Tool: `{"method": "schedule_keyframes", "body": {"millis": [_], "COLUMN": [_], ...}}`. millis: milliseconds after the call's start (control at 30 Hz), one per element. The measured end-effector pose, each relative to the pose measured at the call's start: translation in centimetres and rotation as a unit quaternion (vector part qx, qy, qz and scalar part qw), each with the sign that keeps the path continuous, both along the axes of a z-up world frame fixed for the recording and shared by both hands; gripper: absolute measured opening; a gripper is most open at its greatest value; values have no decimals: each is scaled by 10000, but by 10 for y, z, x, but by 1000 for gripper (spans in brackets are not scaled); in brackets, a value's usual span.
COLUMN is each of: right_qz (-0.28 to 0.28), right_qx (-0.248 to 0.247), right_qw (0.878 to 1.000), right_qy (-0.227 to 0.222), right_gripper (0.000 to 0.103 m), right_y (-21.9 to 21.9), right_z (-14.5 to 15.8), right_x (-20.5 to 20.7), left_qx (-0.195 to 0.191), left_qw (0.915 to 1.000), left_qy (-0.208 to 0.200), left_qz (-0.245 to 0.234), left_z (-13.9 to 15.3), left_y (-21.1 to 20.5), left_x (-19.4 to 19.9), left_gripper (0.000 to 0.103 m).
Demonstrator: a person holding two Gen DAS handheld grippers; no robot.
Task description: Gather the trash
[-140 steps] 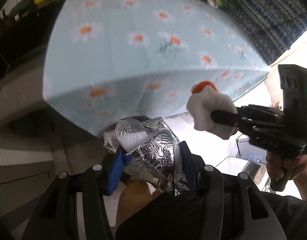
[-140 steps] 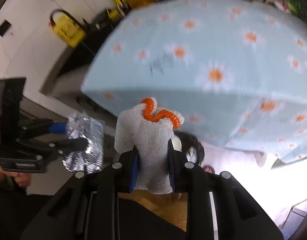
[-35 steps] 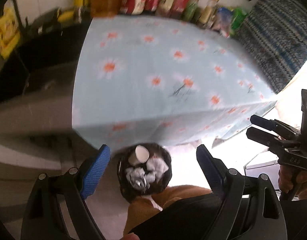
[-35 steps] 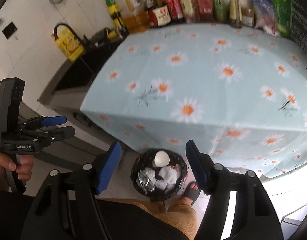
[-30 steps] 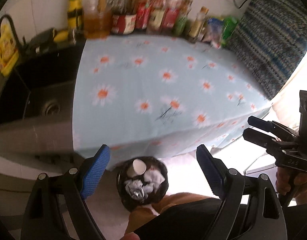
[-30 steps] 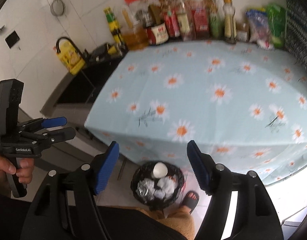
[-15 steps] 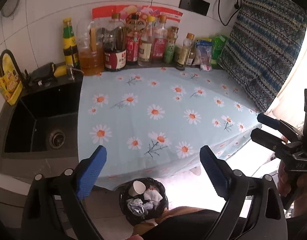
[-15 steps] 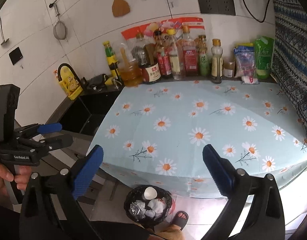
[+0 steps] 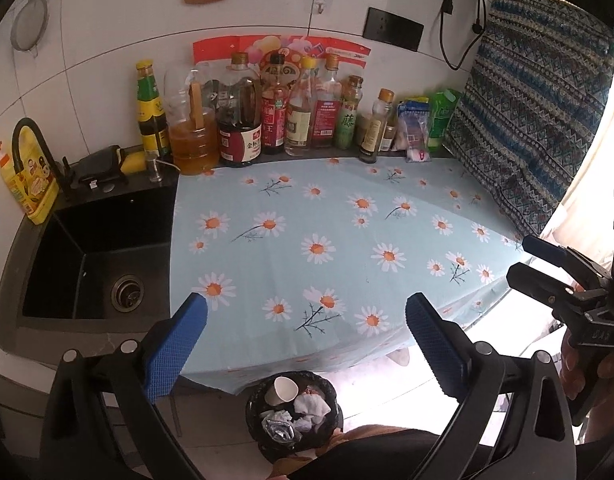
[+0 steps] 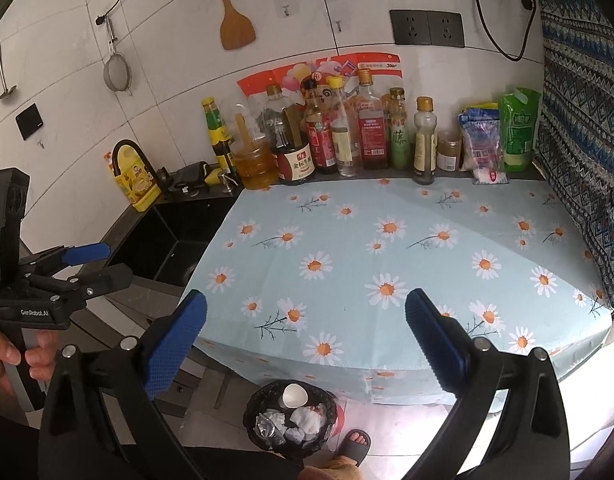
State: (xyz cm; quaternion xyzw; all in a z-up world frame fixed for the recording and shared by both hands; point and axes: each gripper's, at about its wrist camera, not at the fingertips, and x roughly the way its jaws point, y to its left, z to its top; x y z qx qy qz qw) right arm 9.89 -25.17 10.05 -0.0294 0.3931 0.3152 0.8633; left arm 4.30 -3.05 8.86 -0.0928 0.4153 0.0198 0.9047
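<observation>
daisy-print tablecloth [image 9: 319, 216] covers the counter, light blue with white and orange flowers. black sink [image 9: 87, 256] just left of it, one drain visible. patterned blue textile [image 9: 535, 120] hangs at the right edge. row of bottles [image 9: 267, 116] along the back wall, roughly ten, hard to count exactly where they overlap; two pouches at the right end of the row. one yellow soap bottle [image 9: 27, 176] by the faucet. one wooden spatula [image 10: 235, 20] and one strainer [image 10: 117, 68] hang on the tiled wall. on the floor below the front edge of the cloth stands one trash bin [image 9: 293, 414], round, black liner, open top; inside it one white paper cup [image 9: 281, 391] tilted on its side, one white cloth wad [image 9: 311, 404], crumpled foil [image 9: 281, 432], other scraps too small to tell. left gripper [image 9: 305, 320] jaws wide apart, nothing between them, blue pads; it also shows in the right view [image 10: 95, 266] with fingers apart. right gripper [image 10: 305, 320] jaws wide apart, empty. one sandaled foot [image 10: 355, 442] just beside the bin.
</observation>
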Motion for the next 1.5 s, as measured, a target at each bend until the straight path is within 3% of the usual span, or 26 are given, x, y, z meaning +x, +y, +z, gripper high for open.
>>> {"method": "schedule_keyframes", "body": {"millis": [667,1500], "right_qz": [-252,-352], "right_qx": [-68,-189], "right_qw": [9992,9984], "right_qy": [313,389], "right_gripper": [98,98], "right_y": [2,3], "right_z": [-15,-19], "right_x": [19,20], "left_qx": [-126,-184], "left_qw": [9997,9996], "left_qy": [91,136], "left_qz": [170,169], "left_z": [-5,-11], "left_y": [16,20], "left_x": [8,10], "left_gripper": [97,97]}}
